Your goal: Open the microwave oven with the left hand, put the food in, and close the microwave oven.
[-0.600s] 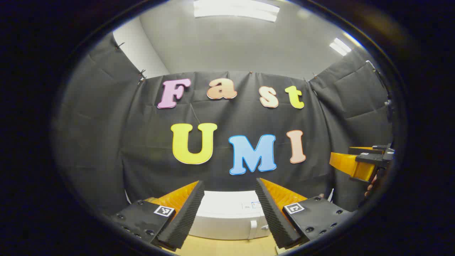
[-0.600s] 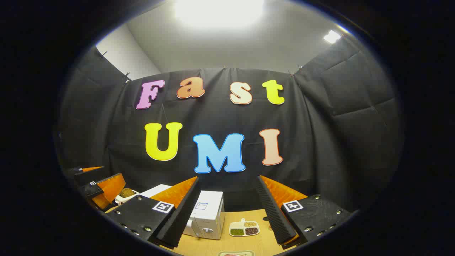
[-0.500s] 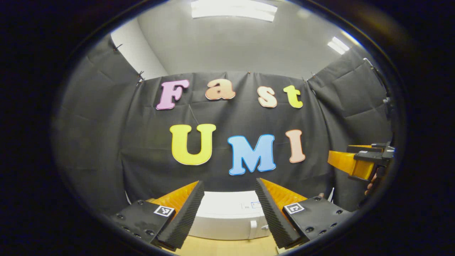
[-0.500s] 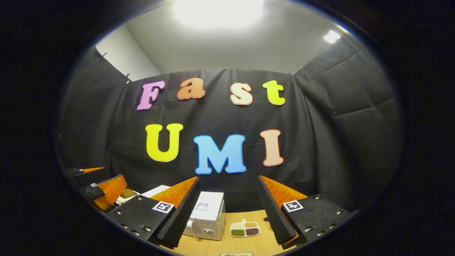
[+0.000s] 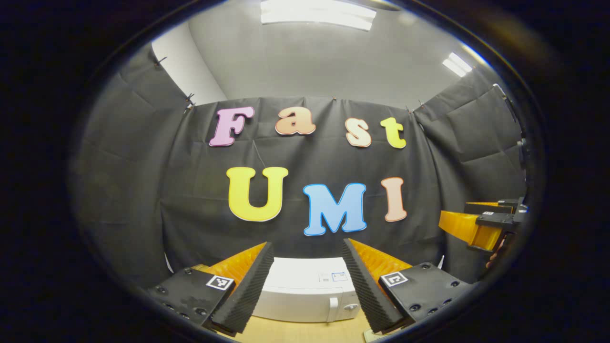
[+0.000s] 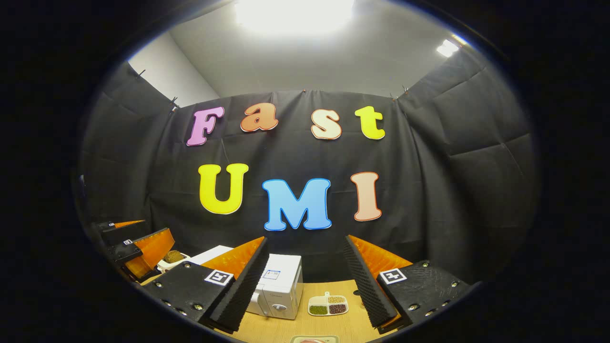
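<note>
From where I stood, very little had changed in that last half second, and what had changed was a small tilt. In the left gripper view, the white microwave oven [image 5: 305, 295] showed a bit more of its front than a moment before: the vertical door handle [image 5: 333, 303] and the round knob [image 5: 351, 307] had come further into sight between the fingers, which I took to mean the left gripper [image 5: 307, 286] had dipped slightly toward the appliance. Its fingers stood well apart with nothing between them, held above the oven and not touching it. The door looked shut.

The right gripper [image 6: 305, 281] was likewise spread open and empty, hovering over the wooden table [image 6: 329, 326]. Its view had shifted only slightly, the microwave oven [image 6: 279, 290] sitting a touch higher and more to the right than before. Just beside the oven lay a small divided dish of beans [image 6: 328, 306], and behind it, near the other gripper [image 6: 143, 250], a plate with something brown on it [image 6: 172, 257], too small to name. Another dish edge [image 6: 314, 339] peeked in at the bottom.

I judged the task barely begun: the left gripper was lining up on the handle, and the opening pull was not yet made.
</note>
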